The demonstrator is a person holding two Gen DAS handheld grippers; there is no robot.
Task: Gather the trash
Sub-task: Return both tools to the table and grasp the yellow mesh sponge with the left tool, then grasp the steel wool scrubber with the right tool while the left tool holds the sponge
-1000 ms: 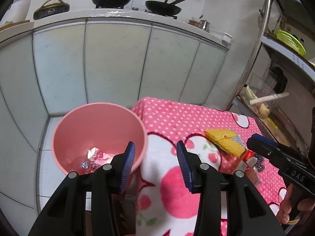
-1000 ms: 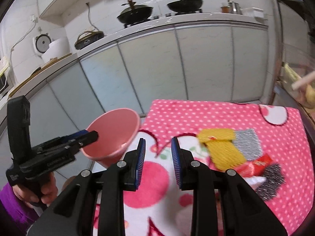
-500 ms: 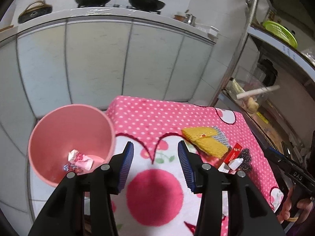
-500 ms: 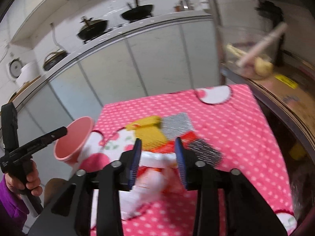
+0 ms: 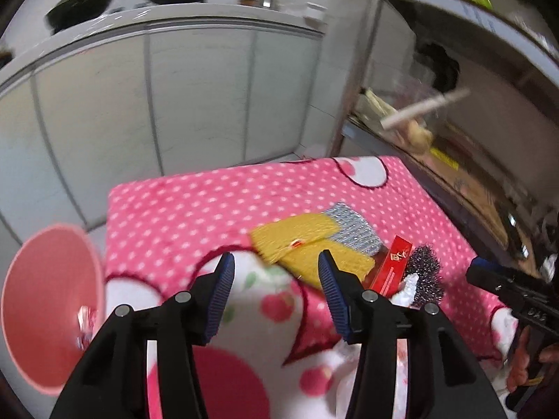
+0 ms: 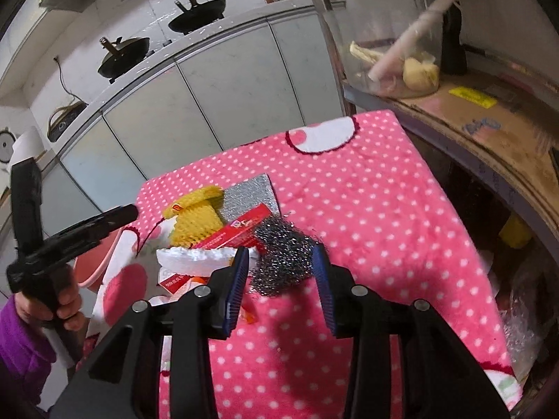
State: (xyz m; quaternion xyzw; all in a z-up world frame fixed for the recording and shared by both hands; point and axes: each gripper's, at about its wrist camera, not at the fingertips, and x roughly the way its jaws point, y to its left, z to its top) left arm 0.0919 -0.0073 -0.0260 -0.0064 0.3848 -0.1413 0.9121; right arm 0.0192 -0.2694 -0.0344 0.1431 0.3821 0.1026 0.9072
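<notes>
A pile of trash lies on the pink polka-dot cloth [image 6: 367,209]: a yellow scrubbing cloth [image 5: 307,244] [image 6: 195,220], a silver pad [image 5: 353,227], a red packet [image 5: 391,269] [image 6: 237,234], white crumpled paper [image 6: 192,258] and a steel-wool ball [image 6: 283,258] [image 5: 424,272]. My right gripper [image 6: 281,279] is open, its jaws on either side of the steel wool. My left gripper [image 5: 274,293] is open and empty above the cloth, near the yellow cloth. The pink bin [image 5: 49,307] holds some wrappers at the left.
White kitchen cabinets [image 5: 174,104] stand behind the table, with pans [image 6: 199,17] on the counter. A metal shelf [image 6: 471,111] with a clear tub and a rolling pin is at the right. The bin rim [image 6: 104,258] sits off the cloth's left edge.
Both grippers swung right, away from the bin and toward the trash pile. My right gripper moved down onto the steel wool. Both stayed open.
</notes>
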